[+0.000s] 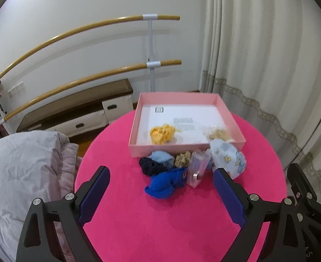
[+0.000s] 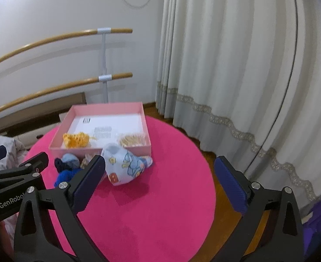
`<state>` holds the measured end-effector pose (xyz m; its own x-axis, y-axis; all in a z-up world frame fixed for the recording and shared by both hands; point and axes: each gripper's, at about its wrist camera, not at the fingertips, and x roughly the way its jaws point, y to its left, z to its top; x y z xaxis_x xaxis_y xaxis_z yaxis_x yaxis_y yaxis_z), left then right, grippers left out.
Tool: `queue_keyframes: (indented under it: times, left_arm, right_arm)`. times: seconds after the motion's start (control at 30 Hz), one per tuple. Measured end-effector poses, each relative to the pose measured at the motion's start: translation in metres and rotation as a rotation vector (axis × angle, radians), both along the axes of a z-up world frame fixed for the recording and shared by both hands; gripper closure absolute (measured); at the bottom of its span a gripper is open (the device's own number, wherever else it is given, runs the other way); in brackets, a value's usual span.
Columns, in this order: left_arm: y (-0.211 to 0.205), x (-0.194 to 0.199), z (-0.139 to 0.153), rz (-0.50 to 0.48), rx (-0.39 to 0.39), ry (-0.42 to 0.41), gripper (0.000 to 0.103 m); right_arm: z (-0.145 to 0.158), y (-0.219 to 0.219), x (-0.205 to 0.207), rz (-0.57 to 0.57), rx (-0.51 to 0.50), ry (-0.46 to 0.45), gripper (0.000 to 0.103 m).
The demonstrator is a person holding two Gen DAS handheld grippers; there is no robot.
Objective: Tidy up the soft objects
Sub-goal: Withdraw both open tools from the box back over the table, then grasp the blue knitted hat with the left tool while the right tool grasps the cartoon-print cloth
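A pink box stands at the far side of a round pink table. Inside lie a yellow knit piece and a tan frilly piece. In front of the box lies a pile: a royal blue cloth, a dark navy piece, a light blue piece, a tan scrunchie, a clear pink case and a printed light-blue cloth. My left gripper is open above the pile, empty. My right gripper is open, empty, right of the printed cloth.
A grey quilt lies left of the table. A low drawer cabinet and two wooden rails stand at the wall behind. Curtains hang on the right. A purple object sits on the floor at right.
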<state>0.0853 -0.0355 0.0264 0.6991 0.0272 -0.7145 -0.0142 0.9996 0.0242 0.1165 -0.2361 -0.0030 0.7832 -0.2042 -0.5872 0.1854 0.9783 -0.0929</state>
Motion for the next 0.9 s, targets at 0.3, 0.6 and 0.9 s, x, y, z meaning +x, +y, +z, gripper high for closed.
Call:
queue_keyframes:
  times: [0.3,0.6,0.9]
  left_arm:
    - [0.010,0.035,-0.050,0.008,0.005,0.135,0.009]
    - [0.021,0.088,-0.107,0.031,-0.036,0.299,0.009]
    - [0.027,0.138,-0.147,0.034,-0.127,0.387,0.015]
  right_arm:
    - [-0.046,0.008,0.017,0.028,-0.012,0.151,0.003]
    - [-0.084,0.011,0.038,0.035,-0.015,0.282,0.003]
    - [-0.109,0.005,0.069,0.022,-0.015,0.371,0.003]
